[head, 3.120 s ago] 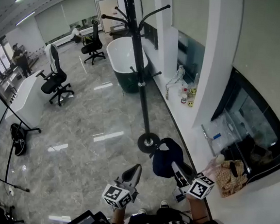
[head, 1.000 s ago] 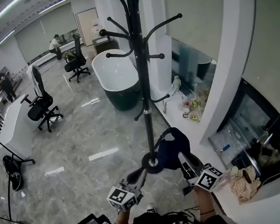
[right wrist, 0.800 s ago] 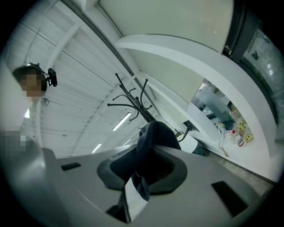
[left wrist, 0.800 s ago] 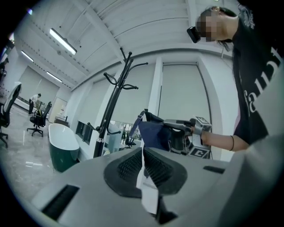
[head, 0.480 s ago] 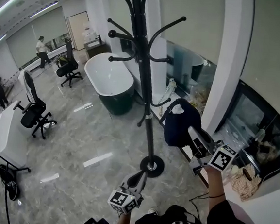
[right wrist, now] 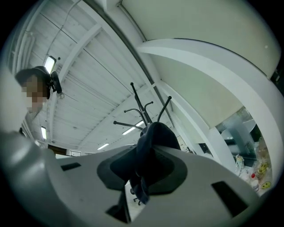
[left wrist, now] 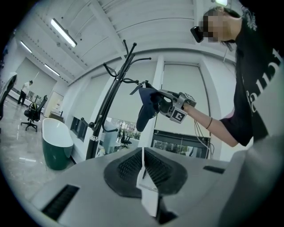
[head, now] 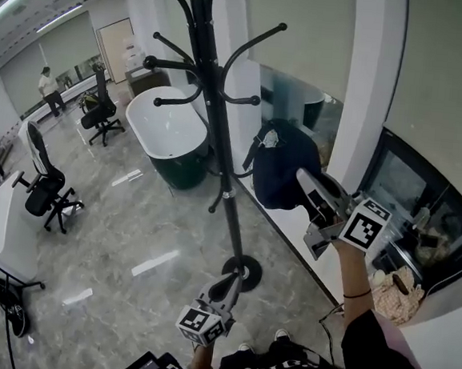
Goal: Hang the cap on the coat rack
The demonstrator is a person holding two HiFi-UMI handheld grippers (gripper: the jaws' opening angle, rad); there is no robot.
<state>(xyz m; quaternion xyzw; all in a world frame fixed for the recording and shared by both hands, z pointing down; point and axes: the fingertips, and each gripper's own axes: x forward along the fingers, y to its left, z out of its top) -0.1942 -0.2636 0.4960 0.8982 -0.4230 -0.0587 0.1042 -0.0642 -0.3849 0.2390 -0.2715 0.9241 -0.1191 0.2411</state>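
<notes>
A dark navy cap (head: 283, 170) hangs from my right gripper (head: 305, 186), which is shut on its fabric and held high at the right of the head view. The cap sits just right of the black coat rack (head: 218, 130), about level with its lower hooks and apart from them. In the right gripper view the cap (right wrist: 153, 141) fills the jaws of that gripper (right wrist: 148, 165), with the rack's top hooks (right wrist: 143, 111) beyond. My left gripper (head: 224, 288) is low near the rack's round base (head: 242, 271); the left gripper (left wrist: 143, 163) is shut, with nothing in it.
A white and dark green bathtub (head: 168, 134) stands behind the rack. A white pillar (head: 369, 95) and a ledge with small bottles run along the right. Office chairs (head: 47, 192) stand at the left on the grey floor. A woven bag (head: 394, 290) lies at the right.
My right gripper has lifted the cap from near the rack's base to the level of its lower hooks, closer to the pole. The left gripper has stayed low by the base.
</notes>
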